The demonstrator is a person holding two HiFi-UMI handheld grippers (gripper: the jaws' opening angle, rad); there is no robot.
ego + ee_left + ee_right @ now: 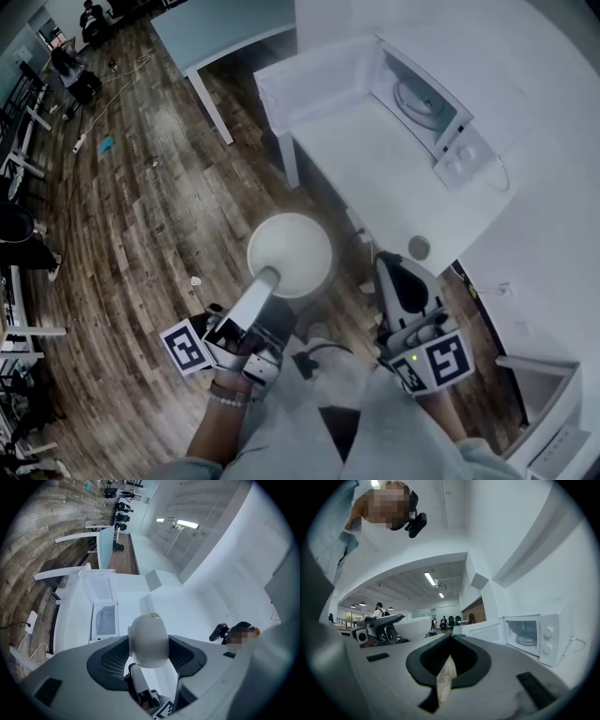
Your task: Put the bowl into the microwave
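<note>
A white bowl (290, 254) hangs over the wooden floor in front of the white table. My left gripper (266, 278) is shut on its near rim. In the left gripper view the bowl (148, 640) sits edge-on between the dark pads. The white microwave (424, 105) stands on the table with its door (314, 82) swung open and the glass turntable showing inside. It also shows in the left gripper view, microwave (105, 618), and at the right of the right gripper view, microwave (533, 634). My right gripper (394, 267) is beside the bowl, shut and empty, its jaws (449, 662) pressed together.
The white table (375, 183) carries a small round grey object (419, 247) near its front corner. A second table (220, 33) stands further back. A white cabinet (553, 417) is at the lower right. People sit far off at the top left (70, 66).
</note>
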